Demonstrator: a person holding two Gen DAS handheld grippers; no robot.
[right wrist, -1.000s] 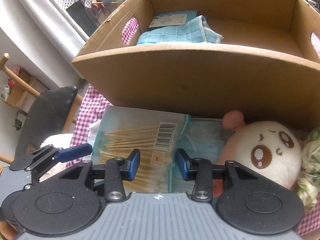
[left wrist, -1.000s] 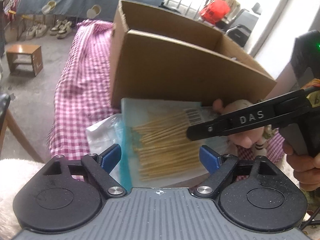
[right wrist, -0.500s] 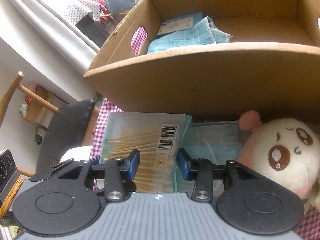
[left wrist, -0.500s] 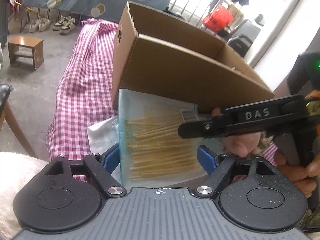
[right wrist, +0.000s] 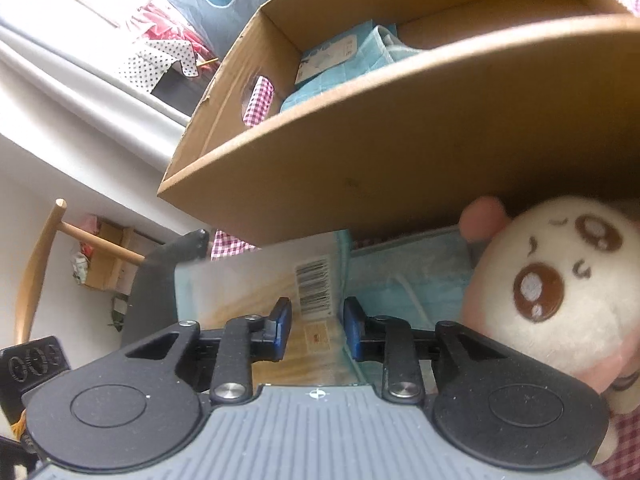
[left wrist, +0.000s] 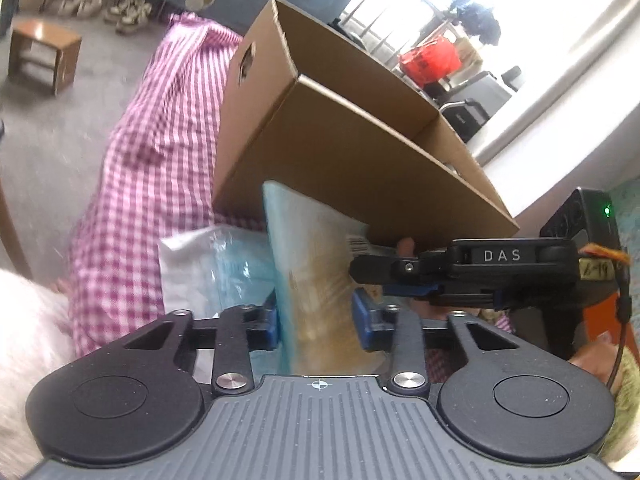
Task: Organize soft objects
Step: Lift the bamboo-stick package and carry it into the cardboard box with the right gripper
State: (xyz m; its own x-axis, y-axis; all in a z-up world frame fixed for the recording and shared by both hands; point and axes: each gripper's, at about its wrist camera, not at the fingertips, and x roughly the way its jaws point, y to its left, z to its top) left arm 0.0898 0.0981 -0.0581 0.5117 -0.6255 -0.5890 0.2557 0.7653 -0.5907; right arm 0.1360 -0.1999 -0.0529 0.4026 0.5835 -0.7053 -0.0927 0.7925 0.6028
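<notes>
A gingham-covered table (left wrist: 132,184) carries one cardboard box (left wrist: 360,168), open-topped, with a blue cloth (right wrist: 360,64) inside. In front of its near wall lies one flat packet of sticks (left wrist: 316,280), its long axis running from the tools toward the box, far end touching the wall. Under it lie a clear bag (left wrist: 192,264) on its left and a blue mask pack (right wrist: 404,276) on its right. One plush toy (right wrist: 560,288) sits just beside, against the box. The left tool (left wrist: 316,322) has just been closing and clamps the packet's near edge. The right tool (right wrist: 316,322), also closing, grips the packet beside its barcode.
</notes>
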